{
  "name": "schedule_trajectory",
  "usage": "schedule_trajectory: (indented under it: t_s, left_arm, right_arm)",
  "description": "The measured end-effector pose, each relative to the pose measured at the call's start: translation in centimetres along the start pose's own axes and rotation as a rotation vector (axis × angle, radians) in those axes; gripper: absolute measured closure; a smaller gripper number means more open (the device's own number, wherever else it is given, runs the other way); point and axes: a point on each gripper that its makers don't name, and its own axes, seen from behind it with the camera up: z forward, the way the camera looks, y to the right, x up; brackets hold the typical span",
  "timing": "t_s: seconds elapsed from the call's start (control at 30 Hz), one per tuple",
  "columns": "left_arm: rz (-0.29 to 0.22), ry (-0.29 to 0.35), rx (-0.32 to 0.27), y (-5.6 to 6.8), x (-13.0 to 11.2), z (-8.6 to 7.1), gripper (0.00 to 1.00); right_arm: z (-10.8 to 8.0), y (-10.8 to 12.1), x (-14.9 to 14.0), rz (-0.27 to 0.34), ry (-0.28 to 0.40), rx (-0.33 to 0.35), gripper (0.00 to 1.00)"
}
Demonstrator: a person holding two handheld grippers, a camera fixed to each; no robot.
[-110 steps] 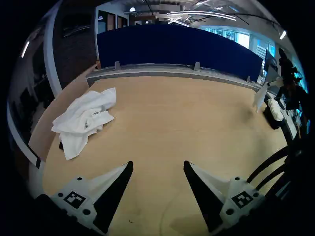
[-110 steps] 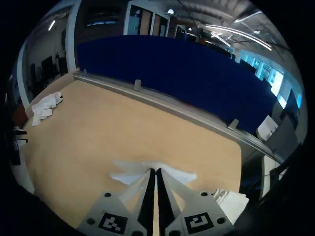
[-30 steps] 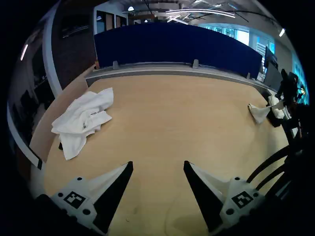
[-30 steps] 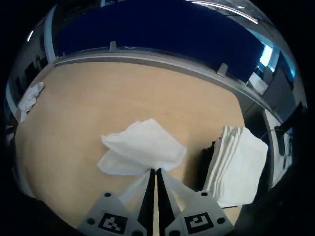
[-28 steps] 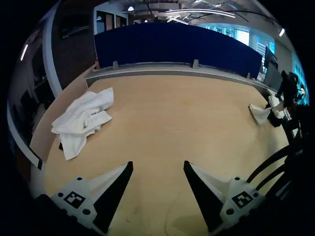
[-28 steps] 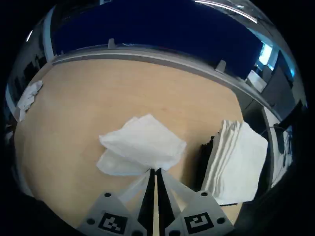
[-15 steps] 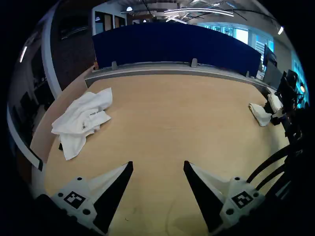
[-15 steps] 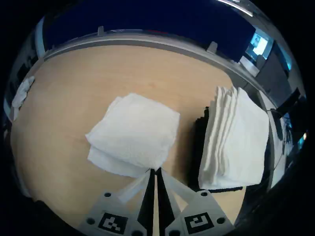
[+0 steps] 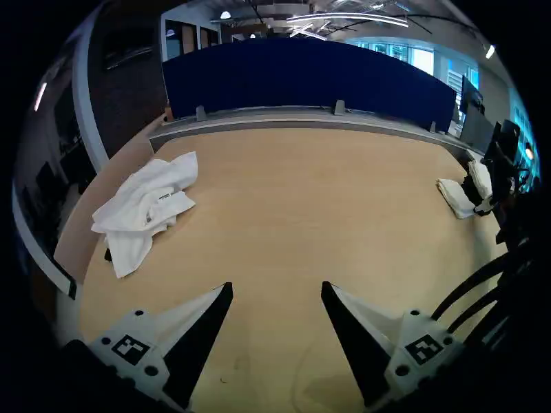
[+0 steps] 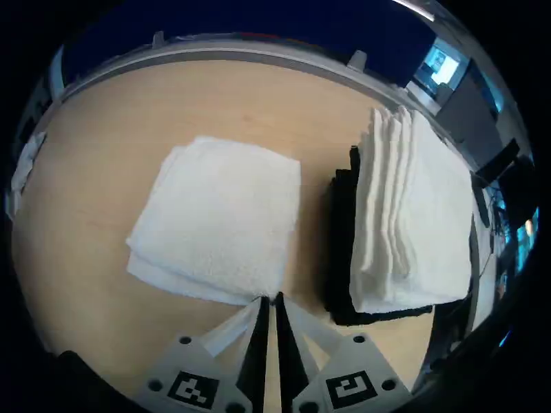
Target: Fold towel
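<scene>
Left gripper view. The left gripper (image 9: 275,286) hangs over a pale wooden table (image 9: 303,199) with its two fingers spread wide and nothing between them. Beyond the left finger, and well out to its side, lies a crumpled white towel (image 9: 144,206) near the table edge; a small sewn tag (image 9: 165,198) shows on it, too small to read. Far beyond the right finger, at the table's far side edge, sits the folded towel (image 9: 454,197). A dark blue partition (image 9: 303,76) on a grey rail closes the table straight ahead of the fingers. Black curved chair bars (image 9: 482,289) stand just outside the right finger. Each finger carries a square black-and-white marker (image 9: 131,349) (a pattern, not writing).

Right gripper view. The right gripper (image 10: 271,301) has its fingers pressed together on the near corner of the folded towel (image 10: 220,213), which lies flat on the table (image 10: 89,275), ahead of the fingertips and mostly to their left. To the right of the fingers, just beside that towel, a stack of folded white towels (image 10: 413,220) rests on a black block (image 10: 337,255). The crumpled towel (image 10: 21,172) appears at the far left edge. No brand or legible text can be made out.
</scene>
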Motion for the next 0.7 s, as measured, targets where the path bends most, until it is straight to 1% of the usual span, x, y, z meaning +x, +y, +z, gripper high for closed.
schedule_trajectory:
  t_s: [0.13, 0.2, 0.27, 0.3, 0.33, 0.43, 0.7]
  left_arm:
    - [0.001, -0.001, 0.0, -0.05, -0.04, -0.04, 0.05]
    - [0.002, -0.001, 0.0, -0.07, -0.03, -0.05, 0.04]
    - [0.004, -0.001, 0.001, -0.1, -0.02, -0.04, 0.05]
    - [0.005, -0.001, 0.0, -0.1, 0.01, -0.04, 0.05]
    - [0.006, -0.001, 0.0, -0.1, 0.03, -0.03, 0.05]
    - [0.006, 0.001, -0.002, 0.0, 0.11, -0.04, 0.05]
    - [0.012, 0.002, -0.006, 0.2, 0.18, -0.05, 0.05]
  right_arm:
    - [0.46, 0.05, -0.44, 0.005, -0.011, -0.007, 0.92]
    - [0.55, 0.03, -0.53, 0.009, -0.012, -0.009, 0.89]
    - [0.56, 0.04, -0.55, 0.012, -0.009, -0.011, 0.82]
    - [0.55, 0.1, -0.61, 0.013, -0.009, -0.013, 0.74]
    - [0.55, 0.16, -0.67, 0.014, -0.009, -0.016, 0.69]
    - [0.42, 0.31, -0.78, 0.016, -0.006, -0.019, 0.64]
    - [0.07, 0.74, -0.82, 0.013, 0.004, -0.03, 0.63]
